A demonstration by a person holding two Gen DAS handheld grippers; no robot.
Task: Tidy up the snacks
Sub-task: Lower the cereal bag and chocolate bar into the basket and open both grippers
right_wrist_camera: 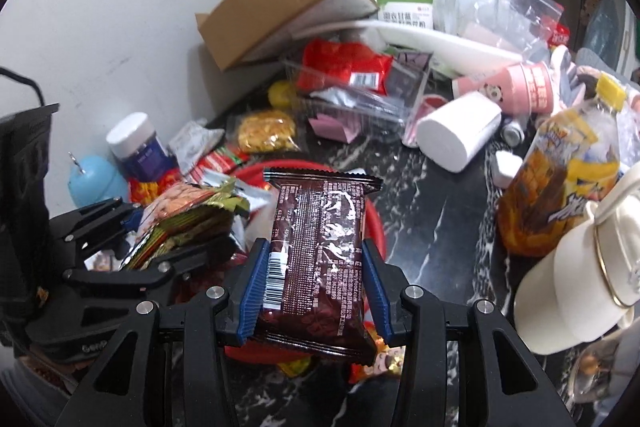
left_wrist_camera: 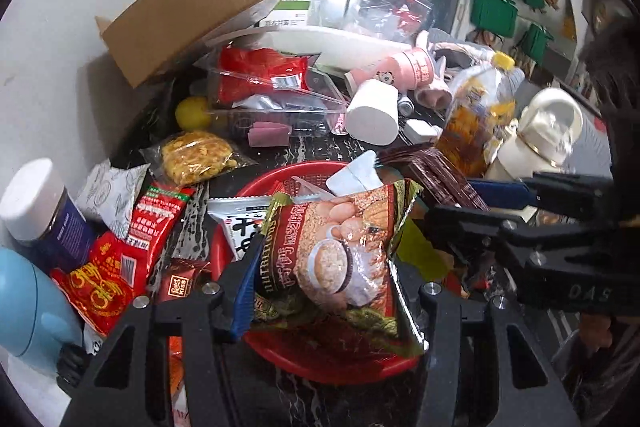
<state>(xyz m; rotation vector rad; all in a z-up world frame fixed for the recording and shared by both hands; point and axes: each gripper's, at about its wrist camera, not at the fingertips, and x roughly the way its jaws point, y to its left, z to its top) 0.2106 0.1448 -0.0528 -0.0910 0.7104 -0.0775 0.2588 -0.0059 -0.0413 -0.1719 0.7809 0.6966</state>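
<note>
Snacks hung over the red basket (left_wrist_camera: pixel 256 187): the left gripper (left_wrist_camera: pixel 320 291) clamped an oatmeal sachet (left_wrist_camera: pixel 336 251), the right gripper (right_wrist_camera: pixel 314 283) pinched a brown wafer pack (right_wrist_camera: pixel 320 251), possibly chocolate, just right of it.

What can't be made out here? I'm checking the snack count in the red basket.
- Left wrist view: most of the red basket is covered by the cereal packet in the left tongs.
- Right wrist view: the brown wrapper in the right tongs hides the basket's middle.
- Both views: the basket's near rim is behind the tongs.
</note>
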